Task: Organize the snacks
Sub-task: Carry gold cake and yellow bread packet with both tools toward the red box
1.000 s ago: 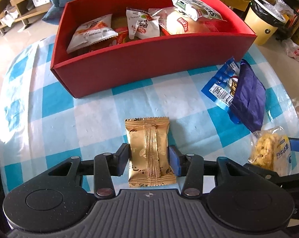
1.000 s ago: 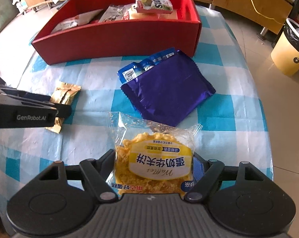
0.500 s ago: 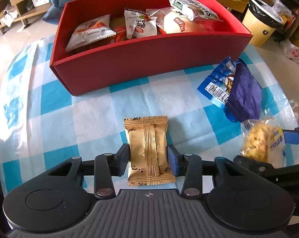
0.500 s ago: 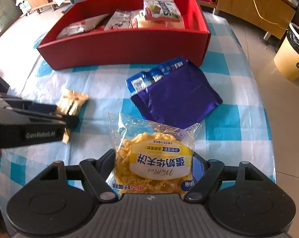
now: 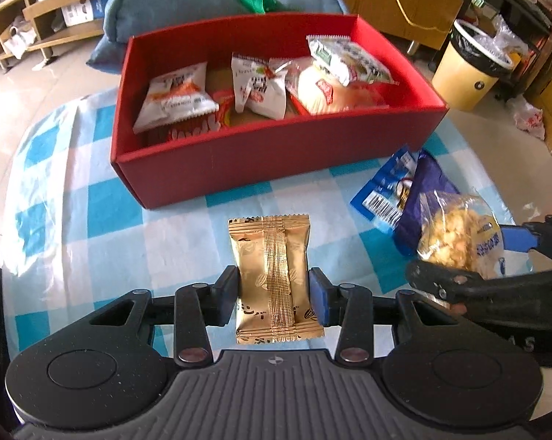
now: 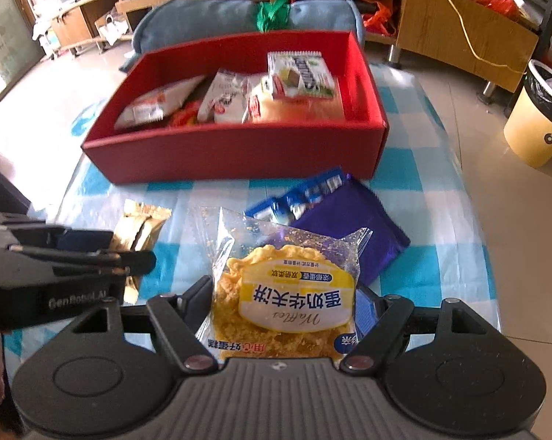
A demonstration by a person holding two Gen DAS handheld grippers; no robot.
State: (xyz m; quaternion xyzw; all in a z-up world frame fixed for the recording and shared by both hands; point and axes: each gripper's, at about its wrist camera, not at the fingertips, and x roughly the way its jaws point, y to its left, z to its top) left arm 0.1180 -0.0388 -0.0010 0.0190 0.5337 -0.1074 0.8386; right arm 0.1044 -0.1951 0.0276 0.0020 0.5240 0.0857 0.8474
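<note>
We can't read the blurred print on the packets inside the red box point(image 6: 239, 154). The waffle pack point(image 6: 287, 293) covers part of the purple packet point(image 6: 353, 227) and hides most of the right gripper's point(image 6: 281, 306) blue pads. The left gripper point(image 6: 89, 253) covers much of the gold packet point(image 6: 140, 227). The bin point(image 5: 466, 62) print is too small.

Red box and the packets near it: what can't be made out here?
- Red box floor, both views: covered by snack packets and cut off by its near wall.
- Blue packet, both views: mostly under the purple packet.
- Gold packet, right wrist view: partly behind the left gripper.
- Waffle packet bottom edge, right wrist view: behind the right gripper body.
</note>
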